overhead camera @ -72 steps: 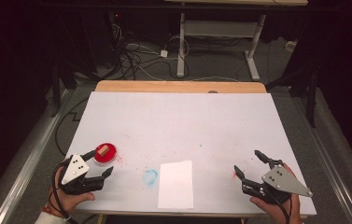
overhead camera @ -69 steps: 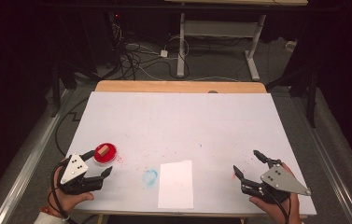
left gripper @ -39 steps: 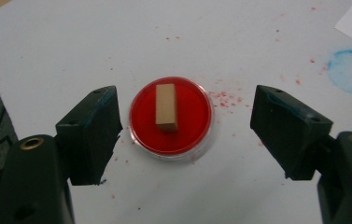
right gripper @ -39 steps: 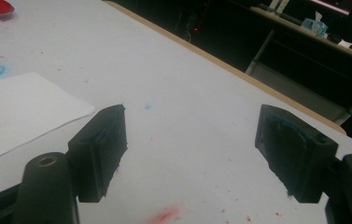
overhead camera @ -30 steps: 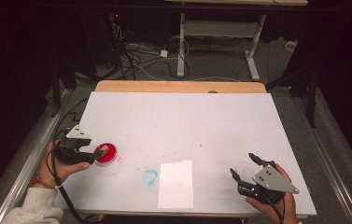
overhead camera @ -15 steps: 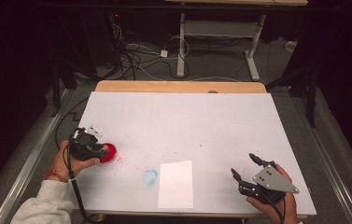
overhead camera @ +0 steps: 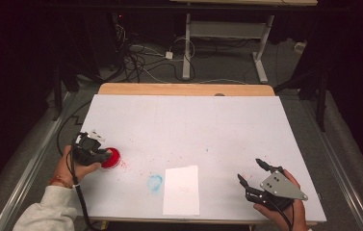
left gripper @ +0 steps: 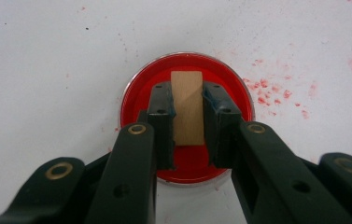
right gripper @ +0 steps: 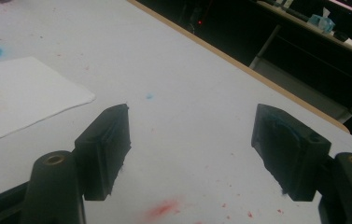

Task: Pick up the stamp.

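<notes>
A round red dish point(overhead camera: 112, 158) of paint sits at the table's left; in the left gripper view the dish point(left gripper: 187, 161) holds an upright pale wooden block point(left gripper: 187, 107). My left gripper point(overhead camera: 104, 154) points down into the dish. Its jaws have just been closing, and in the left gripper view the gripper point(left gripper: 187, 88) now stands shut on the block, pads pressed on both sides. My right gripper point(overhead camera: 249, 169) rests open near the front right edge, and in its own view the gripper point(right gripper: 192, 121) has only bare table between its fingers.
A white paper sheet point(overhead camera: 181, 190) lies at the front middle, with a blue smear point(overhead camera: 155, 182) just left of it. Red specks dot the white table point(overhead camera: 193, 120) around the dish. A wooden strip point(overhead camera: 184, 89) borders the far edge; cables and a desk frame lie beyond.
My left hand moved from the front left corner up over the red dish, tipped downward, and its jaws closed on the wooden block. The right gripper has stayed nearly still.
</notes>
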Action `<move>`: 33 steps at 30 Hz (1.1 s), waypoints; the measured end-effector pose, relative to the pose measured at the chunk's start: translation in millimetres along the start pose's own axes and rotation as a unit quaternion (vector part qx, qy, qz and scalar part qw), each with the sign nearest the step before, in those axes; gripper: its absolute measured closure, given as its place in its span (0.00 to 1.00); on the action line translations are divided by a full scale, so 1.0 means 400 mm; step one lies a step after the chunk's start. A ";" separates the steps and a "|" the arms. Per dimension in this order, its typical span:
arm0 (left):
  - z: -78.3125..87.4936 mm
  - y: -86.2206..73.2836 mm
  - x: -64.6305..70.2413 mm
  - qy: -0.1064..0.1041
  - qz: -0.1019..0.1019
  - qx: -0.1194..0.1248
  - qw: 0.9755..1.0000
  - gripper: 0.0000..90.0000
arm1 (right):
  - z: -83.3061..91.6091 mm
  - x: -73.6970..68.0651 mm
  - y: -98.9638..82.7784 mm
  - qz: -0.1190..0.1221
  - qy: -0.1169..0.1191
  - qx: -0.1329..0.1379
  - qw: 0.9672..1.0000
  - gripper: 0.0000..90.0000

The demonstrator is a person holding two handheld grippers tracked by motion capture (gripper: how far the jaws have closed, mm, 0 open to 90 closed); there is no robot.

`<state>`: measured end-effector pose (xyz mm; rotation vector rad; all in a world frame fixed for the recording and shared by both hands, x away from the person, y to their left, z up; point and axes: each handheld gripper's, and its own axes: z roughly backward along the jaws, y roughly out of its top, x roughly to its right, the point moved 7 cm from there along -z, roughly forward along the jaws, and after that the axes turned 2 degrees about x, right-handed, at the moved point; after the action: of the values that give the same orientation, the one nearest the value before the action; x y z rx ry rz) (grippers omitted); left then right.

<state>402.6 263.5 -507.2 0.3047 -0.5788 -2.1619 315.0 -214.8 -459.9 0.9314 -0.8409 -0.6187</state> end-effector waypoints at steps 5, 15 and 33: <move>-0.002 -0.001 0.001 0.002 -0.003 0.000 1.000 0.82 | -0.001 -0.001 -0.002 0.001 -0.001 -0.004 1.000 0.31; -0.003 -0.006 0.004 0.007 -0.004 0.010 1.000 0.82 | -0.001 0.000 -0.001 0.002 0.001 -0.004 1.000 0.31; 0.044 -0.002 0.000 0.023 0.003 0.064 0.998 0.82 | -0.016 0.005 0.006 -0.002 0.004 0.001 1.000 0.32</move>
<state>394.7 269.3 -492.4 0.4202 -0.6940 -2.1107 321.8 -212.4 -459.0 0.9363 -0.8327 -0.6172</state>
